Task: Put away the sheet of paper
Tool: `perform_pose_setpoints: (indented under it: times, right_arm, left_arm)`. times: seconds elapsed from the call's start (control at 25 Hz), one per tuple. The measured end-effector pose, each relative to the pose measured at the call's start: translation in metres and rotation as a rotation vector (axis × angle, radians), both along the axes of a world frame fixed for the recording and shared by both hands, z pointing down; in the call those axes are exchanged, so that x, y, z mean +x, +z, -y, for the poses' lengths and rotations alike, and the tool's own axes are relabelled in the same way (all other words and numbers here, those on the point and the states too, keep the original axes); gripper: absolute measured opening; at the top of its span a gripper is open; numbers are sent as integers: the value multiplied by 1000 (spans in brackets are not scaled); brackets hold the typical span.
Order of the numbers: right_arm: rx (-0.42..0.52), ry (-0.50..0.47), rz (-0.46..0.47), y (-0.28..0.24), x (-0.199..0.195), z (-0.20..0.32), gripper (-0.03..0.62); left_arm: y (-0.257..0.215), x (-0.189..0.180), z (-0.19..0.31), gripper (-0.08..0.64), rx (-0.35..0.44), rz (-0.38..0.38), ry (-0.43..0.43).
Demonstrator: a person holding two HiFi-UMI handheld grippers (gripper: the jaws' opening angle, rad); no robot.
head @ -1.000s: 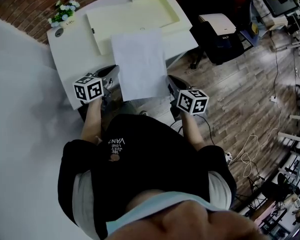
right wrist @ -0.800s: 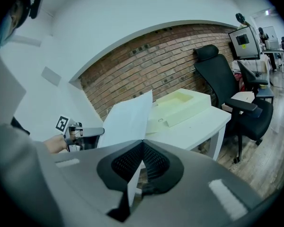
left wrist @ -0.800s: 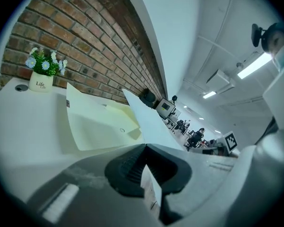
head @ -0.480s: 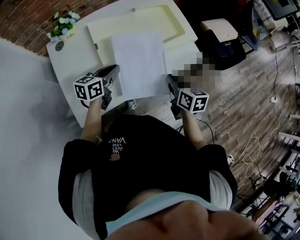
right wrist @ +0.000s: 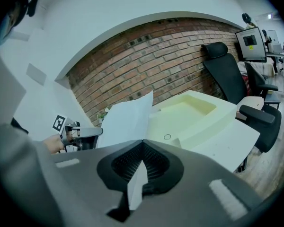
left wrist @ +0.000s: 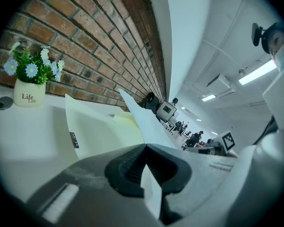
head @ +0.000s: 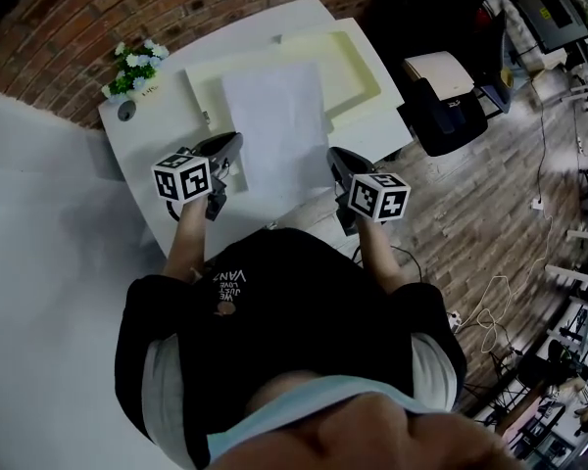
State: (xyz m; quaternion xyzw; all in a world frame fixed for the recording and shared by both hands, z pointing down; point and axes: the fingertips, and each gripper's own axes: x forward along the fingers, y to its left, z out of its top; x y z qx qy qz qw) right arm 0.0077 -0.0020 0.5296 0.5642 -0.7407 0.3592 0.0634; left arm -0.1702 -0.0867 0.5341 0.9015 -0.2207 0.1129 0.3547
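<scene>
Paper [head: 274, 125] held mid-frame over the counter [head: 152, 130]
Left claw [head: 231, 147] and right claw [head: 335, 160] each pinch a lower edge; uneven pulling could tear it or drop it short of the tray [head: 365, 67].

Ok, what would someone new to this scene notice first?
Probably the white sheet of paper, held mid-frame above the white table and pinched at its side edges by the left tool and right tool. Just beyond it lies a shallow cream-coloured tray, and a small pot of flowers sits at the table's far left corner by the brick wall.
</scene>
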Motion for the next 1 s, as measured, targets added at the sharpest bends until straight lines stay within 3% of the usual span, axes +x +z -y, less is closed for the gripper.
perform_pose_setpoints:
  times: [0.48,1.0]
  right_arm:
    - [-47,-25,-15,13,6,29,-2]
    - [-54,-249,18,13,44,79,-2]
  left_arm:
    - [12,10,15,0,-30,-14,-10]
    - [11,35,22,0,-47,16,-245]
